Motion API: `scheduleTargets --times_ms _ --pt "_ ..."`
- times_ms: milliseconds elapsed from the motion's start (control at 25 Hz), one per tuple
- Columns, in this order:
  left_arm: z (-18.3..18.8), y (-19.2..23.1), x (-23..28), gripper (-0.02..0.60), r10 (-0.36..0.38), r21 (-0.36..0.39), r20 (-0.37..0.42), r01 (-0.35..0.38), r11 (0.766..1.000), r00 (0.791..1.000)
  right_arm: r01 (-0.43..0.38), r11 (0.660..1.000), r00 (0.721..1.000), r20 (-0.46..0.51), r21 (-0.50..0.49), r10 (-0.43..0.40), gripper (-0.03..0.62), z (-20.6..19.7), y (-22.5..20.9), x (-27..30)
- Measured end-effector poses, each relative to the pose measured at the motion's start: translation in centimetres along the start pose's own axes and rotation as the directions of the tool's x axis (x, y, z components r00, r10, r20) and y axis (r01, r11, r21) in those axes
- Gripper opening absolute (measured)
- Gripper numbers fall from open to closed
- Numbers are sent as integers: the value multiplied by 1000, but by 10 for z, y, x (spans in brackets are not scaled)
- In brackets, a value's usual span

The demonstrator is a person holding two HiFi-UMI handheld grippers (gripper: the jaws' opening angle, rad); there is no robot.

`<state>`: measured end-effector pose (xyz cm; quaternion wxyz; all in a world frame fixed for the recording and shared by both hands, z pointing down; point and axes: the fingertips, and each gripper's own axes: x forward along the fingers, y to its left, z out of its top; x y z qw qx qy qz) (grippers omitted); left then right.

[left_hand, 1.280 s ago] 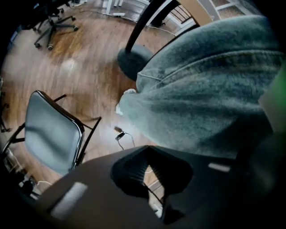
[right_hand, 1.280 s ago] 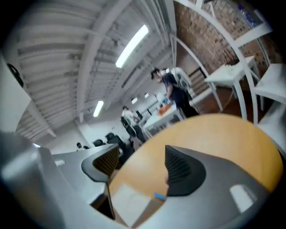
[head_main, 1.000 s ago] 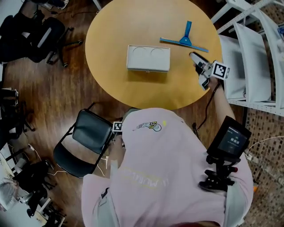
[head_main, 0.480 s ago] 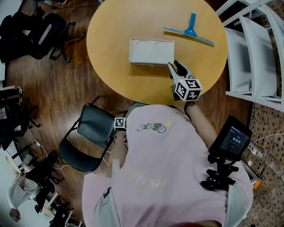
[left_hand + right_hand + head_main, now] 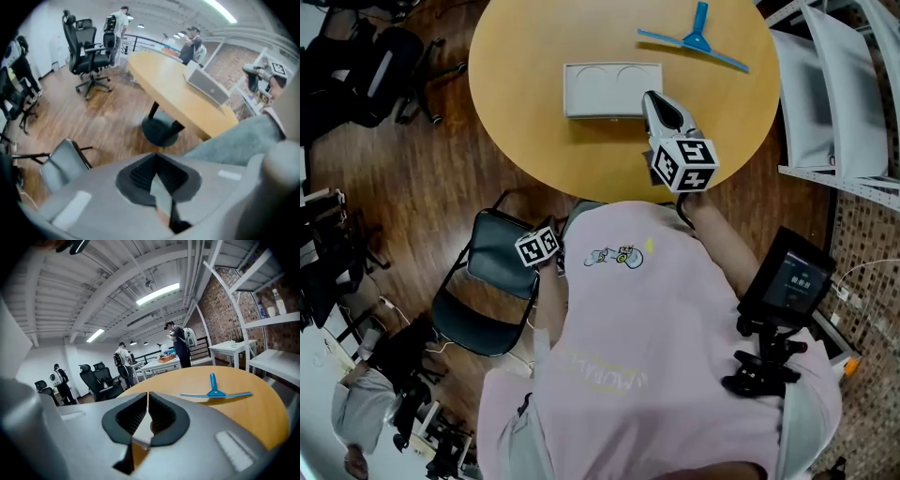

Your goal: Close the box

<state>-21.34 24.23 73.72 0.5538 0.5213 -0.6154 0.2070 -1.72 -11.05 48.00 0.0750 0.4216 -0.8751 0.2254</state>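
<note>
The grey-white box (image 5: 612,90) lies flat on the round wooden table (image 5: 581,159), its lid down, with two round dents on top. My right gripper (image 5: 650,97) reaches over the table, its tips at the box's near right corner; whether they touch it I cannot tell. In the right gripper view the jaws (image 5: 147,397) stand shut with nothing gripped. My left gripper hangs low beside the person, off the table; only its marker cube (image 5: 537,247) shows in the head view. Its own view shows it (image 5: 156,157) shut and empty, with the box (image 5: 206,87) far off.
A blue squeegee (image 5: 694,37) lies at the table's far side, right of the box. A black chair (image 5: 487,281) stands under the left gripper. White shelving (image 5: 834,94) lines the right side, a screen on a stand (image 5: 787,281) is near the person. Office chairs (image 5: 356,75) stand at far left.
My right gripper swung from the table's right edge leftward to the box's near right corner, and its jaws came together. The left gripper's cube shifted a little left.
</note>
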Motion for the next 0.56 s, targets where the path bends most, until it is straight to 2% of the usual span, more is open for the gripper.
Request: scheduleTargets --times_ms 160,240,360,560 --pt "74 -20 -20 3 17 161 126 -37 986 992 6 1000 1000 -12 -29 -6 15 -6 1 1" --pt "106 -37 -28 3 -26 223 187 -16 975 982 14 1000 1000 -17 -28 -15 15 -7 0 1" --pt "145 -62 -31 3 -73 301 238 -2 954 968 28 999 999 -18 -29 -29 14 -7 -4 1" --pt "181 -104 -33 3 -153 383 297 29 923 942 32 999 998 -62 -11 -32 6 -28 -13 -7"
